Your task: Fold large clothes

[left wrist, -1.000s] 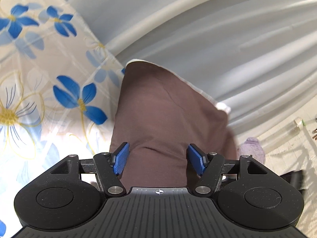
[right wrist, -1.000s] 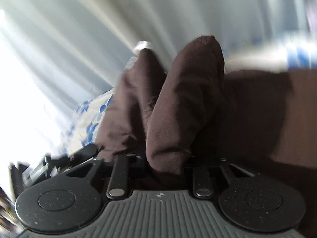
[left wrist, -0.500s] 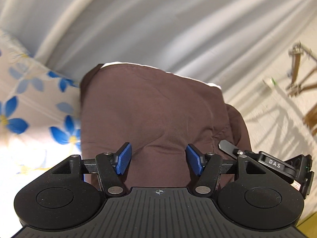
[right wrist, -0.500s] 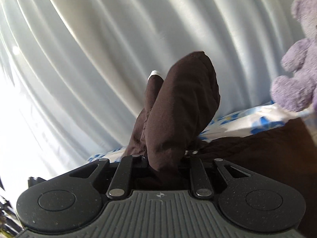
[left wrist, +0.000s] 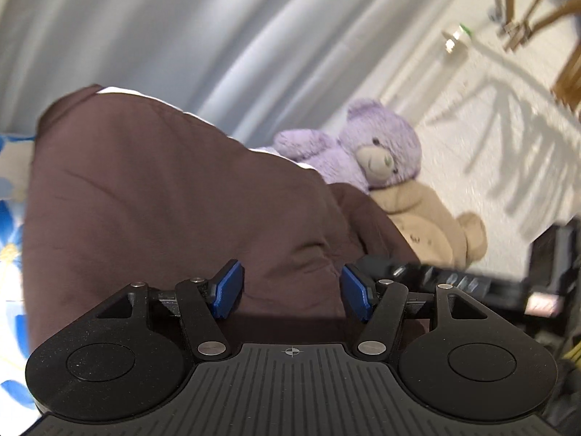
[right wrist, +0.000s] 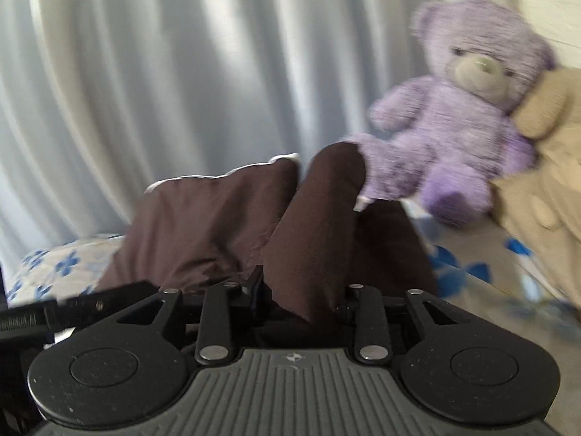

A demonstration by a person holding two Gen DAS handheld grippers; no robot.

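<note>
A large dark brown garment lies bunched on the flowered bed sheet. My left gripper has its blue pads set wide, with a thick bulge of the brown cloth caught between them. In the right wrist view a tall fold of the same garment stands up between the fingers of my right gripper. Its jaws are opening, with the fold still filling the gap and the pads hidden by cloth. The two grippers are side by side: each one's black body shows at the edge of the other's view.
A purple teddy bear and a beige one sit on the bed just right of the garment. A pale grey curtain hangs behind. Beyond the bed are a light floor and wooden rack legs.
Both views have swung to the right along the bed with the brown cloth still between the fingers, bringing the teddy bears into sight. The right fingers have spread a little around the fold.
</note>
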